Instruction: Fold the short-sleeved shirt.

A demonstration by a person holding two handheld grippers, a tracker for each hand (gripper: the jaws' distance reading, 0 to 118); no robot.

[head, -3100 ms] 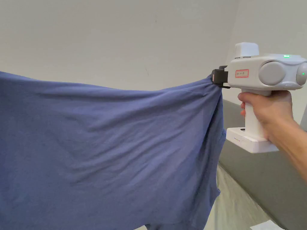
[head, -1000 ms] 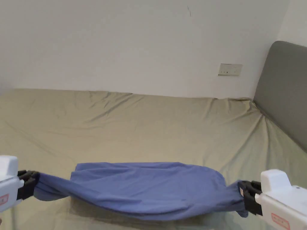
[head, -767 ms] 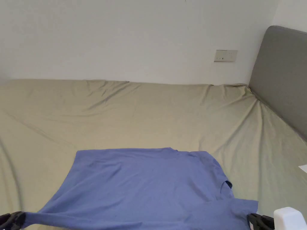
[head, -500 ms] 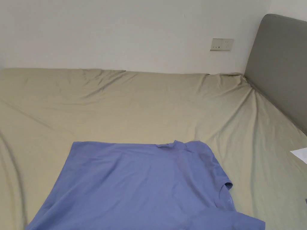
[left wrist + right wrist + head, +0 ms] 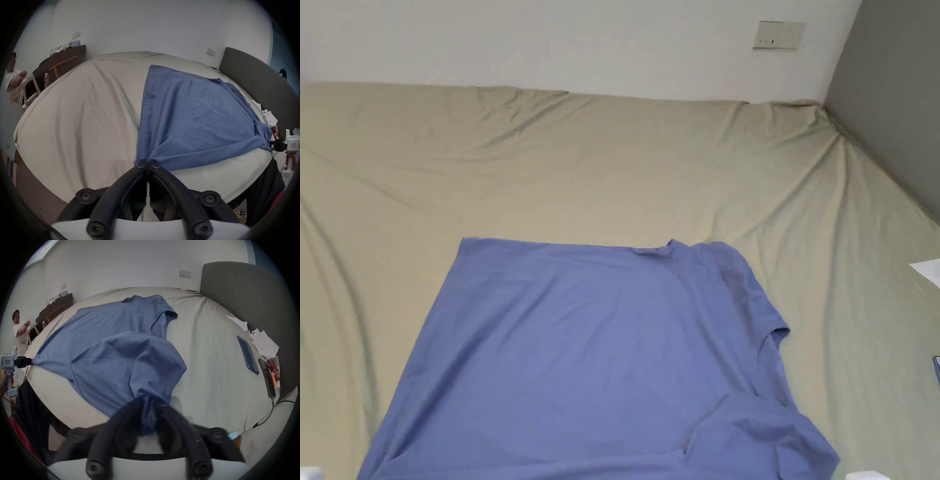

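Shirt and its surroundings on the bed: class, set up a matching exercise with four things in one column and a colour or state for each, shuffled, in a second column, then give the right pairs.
Things:
1. shirt
2. bedsheet
3. headboard
4. left tongs

Descriptions:
A. dark grey, upright beside the bed
B. shut on a corner of cloth
C. blue, spread on the bed
D. beige, wrinkled

Pairs: 1-C, 2-D, 3-A, 4-B

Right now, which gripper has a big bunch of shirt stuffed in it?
The right gripper: a thick wad of shirt sits between its jaws. The left gripper pinches only a thin corner.
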